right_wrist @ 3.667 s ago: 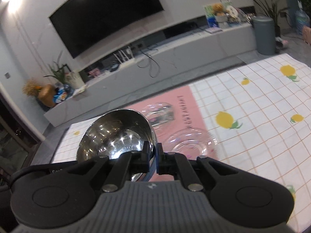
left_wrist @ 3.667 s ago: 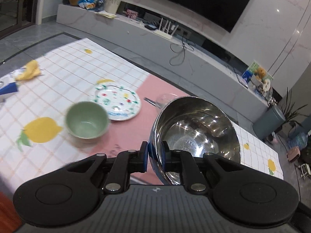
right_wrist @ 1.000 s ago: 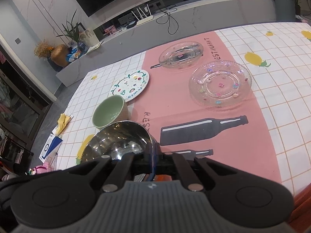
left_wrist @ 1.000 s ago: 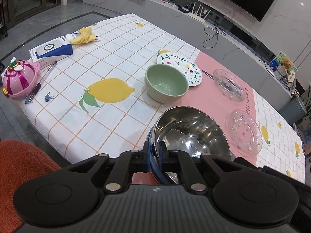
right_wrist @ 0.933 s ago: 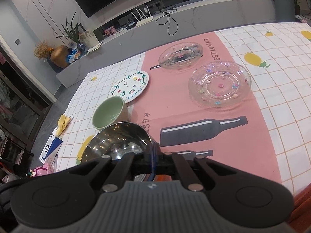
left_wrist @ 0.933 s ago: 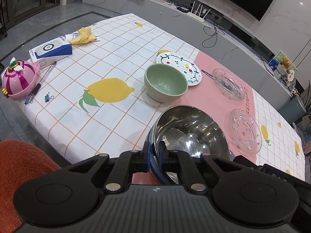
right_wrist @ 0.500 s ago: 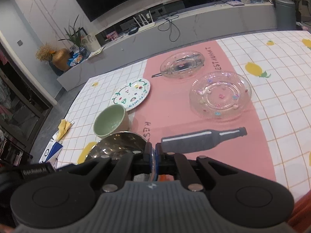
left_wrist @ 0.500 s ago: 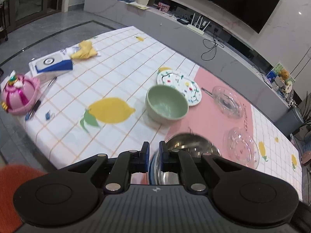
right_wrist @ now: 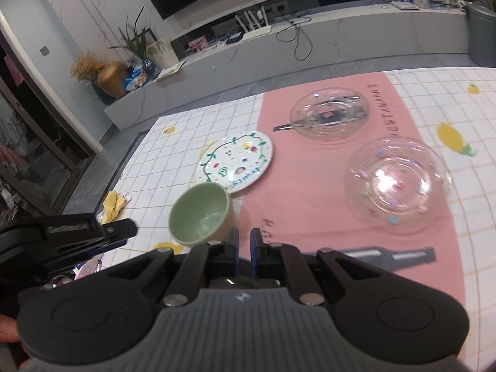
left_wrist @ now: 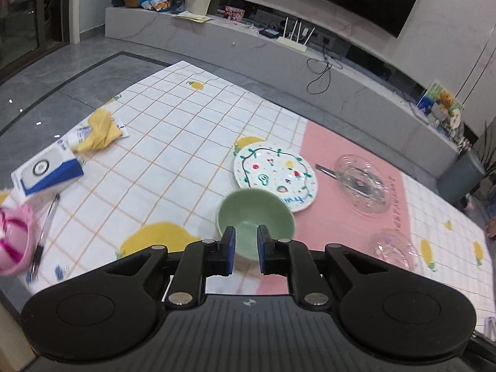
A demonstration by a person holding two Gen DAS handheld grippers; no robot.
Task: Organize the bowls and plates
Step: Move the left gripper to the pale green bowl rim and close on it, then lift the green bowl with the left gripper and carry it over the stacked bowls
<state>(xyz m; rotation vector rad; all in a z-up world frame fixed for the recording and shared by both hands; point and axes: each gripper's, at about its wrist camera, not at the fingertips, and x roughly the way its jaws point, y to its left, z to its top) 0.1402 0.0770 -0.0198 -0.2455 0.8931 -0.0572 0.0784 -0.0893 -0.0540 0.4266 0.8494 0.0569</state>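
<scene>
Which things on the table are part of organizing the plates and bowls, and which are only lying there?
Belong to the job:
- green bowl
- painted plate
- far glass dish
- near glass dish

Just lying about:
- yellow cloth
- blue and white box
- pen
- pink toy

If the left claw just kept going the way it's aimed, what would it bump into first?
Most likely the pale green ceramic bowl, which sits directly ahead between the tips of the left gripper, whose jaws are opening with nothing between them. Depth is hard to judge, so it could meet the lemon-print tablecloth just short of it.
</scene>
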